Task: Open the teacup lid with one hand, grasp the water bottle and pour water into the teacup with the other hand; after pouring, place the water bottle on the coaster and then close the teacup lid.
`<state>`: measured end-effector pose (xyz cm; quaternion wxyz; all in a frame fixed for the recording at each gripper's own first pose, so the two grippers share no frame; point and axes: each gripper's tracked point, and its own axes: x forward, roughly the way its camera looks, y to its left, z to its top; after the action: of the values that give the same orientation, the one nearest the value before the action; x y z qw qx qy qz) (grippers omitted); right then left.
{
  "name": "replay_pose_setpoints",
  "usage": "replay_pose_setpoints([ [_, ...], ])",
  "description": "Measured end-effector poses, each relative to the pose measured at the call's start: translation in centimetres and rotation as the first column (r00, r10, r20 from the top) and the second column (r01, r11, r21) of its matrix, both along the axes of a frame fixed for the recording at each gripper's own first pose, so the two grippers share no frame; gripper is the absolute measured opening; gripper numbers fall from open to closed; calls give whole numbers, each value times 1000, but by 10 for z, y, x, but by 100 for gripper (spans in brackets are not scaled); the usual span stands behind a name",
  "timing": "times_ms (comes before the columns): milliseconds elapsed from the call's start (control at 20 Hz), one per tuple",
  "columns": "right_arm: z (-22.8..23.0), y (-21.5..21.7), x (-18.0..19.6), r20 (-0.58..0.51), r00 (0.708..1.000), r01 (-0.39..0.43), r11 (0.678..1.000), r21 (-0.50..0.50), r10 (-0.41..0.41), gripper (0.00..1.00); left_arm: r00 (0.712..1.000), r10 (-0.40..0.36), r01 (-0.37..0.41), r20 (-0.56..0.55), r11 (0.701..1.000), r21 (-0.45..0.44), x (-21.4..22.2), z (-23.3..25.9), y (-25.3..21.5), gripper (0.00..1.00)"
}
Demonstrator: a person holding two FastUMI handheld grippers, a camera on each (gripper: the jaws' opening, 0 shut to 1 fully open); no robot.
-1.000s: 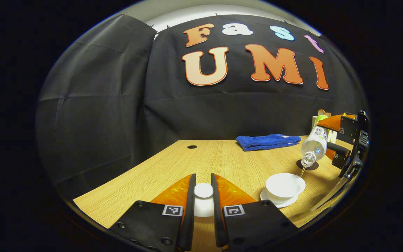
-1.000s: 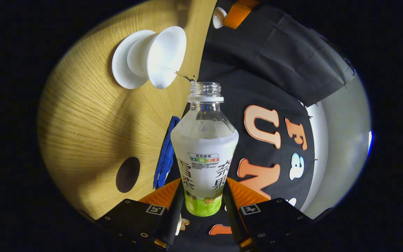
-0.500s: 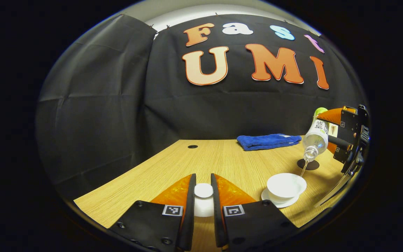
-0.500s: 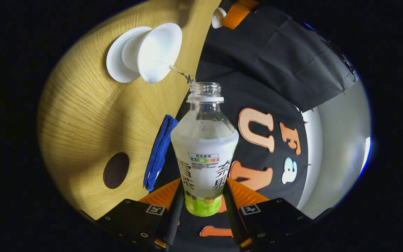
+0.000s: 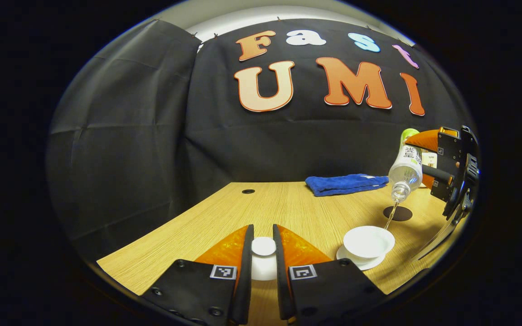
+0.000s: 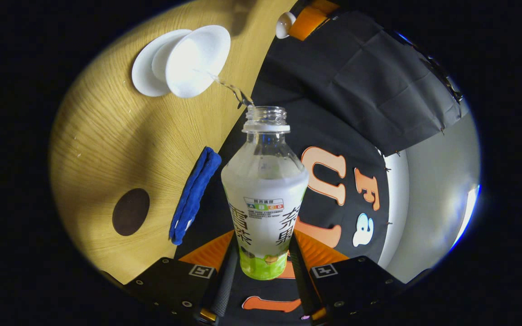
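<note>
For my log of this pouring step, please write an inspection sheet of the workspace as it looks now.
Surface: wooden table, with a small round hole near the back.
Job's things: bottle tipped, thin stream falling into the open teacup on its saucer; lid held away from the cup; dark coaster bare.
Clutter: folded blue towel at the back.
Grippers: left tongs shut on the lid; right tongs shut on the bottle.
Cables: nothing seen.
Surroundings: black cloth wall.
</note>
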<state>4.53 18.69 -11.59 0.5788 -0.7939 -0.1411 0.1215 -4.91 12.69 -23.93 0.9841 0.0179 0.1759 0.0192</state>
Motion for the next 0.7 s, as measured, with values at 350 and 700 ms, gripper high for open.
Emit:
replay_pose_setpoints([
  [350,31,0,16,62,998,-27,999,-34,29,63,1000,2,-2,5,1000,-4,1,4,2,28],
  [700,43,11,16,103,992,-65,996,-64,71,63,1000,15,-15,7,1000,-3,-1,8,8,28],
])
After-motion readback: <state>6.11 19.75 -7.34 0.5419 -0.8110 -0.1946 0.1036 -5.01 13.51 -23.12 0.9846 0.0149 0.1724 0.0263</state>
